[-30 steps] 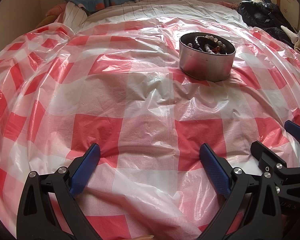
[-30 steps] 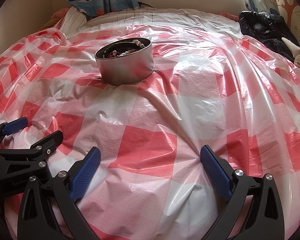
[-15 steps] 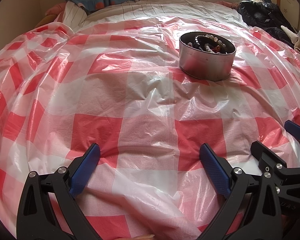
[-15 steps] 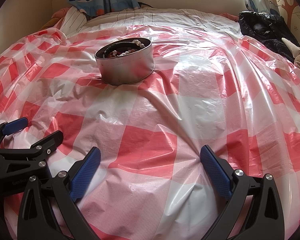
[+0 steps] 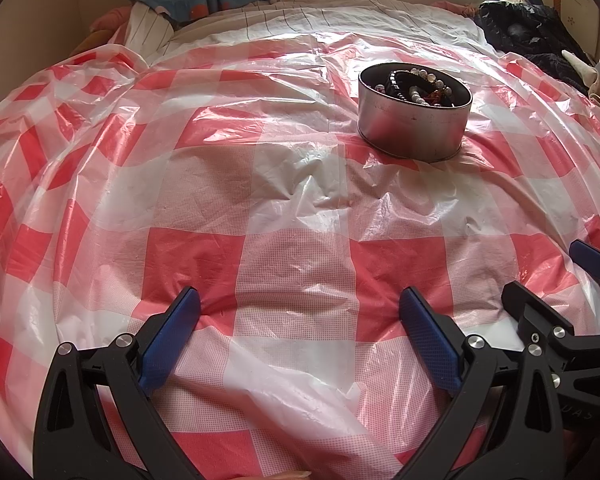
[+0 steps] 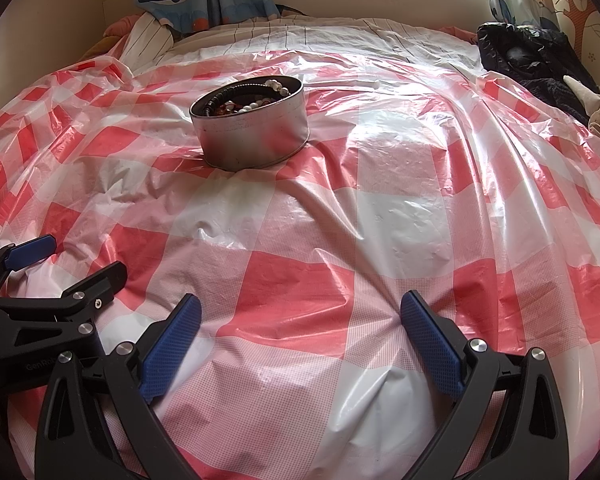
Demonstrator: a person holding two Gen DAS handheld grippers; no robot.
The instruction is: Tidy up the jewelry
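Both claws idle, low over the sheet (image 5: 300, 208) on the bed, side by side. Left claw (image 5: 300, 320): jaws wide, nothing between them. Right claw (image 6: 300, 320): same, wide and empty. Tin (image 5: 414, 114) sits upright on the sheet well ahead of both, lid off, no lid in view. Beads (image 5: 414, 84) piled inside it: dark strand, pale pearl-like strand, some red; can't separate individual pieces. No loose jewelry visible on the sheet, so my read is the job is at or near its end, or the pieces have yet to come out of the tin; can't tell which from this. Key relation: from left claw the tin lies at about 1 o'clock; from right claw, tin (image 6: 252, 128) at about 11 o'clock. So it sits roughly between the two lines of sight, neither arm clearly nearer; right view shows it slightly bigger, weak hint right is closer. Tin is round, no long axis to align with; the strands curl along the wall, so any pick would go in from above through the open top. Risks, as a guess: soft bed plus slick plastic means tin may tip or slide if nudged on the rim; strands tangled.
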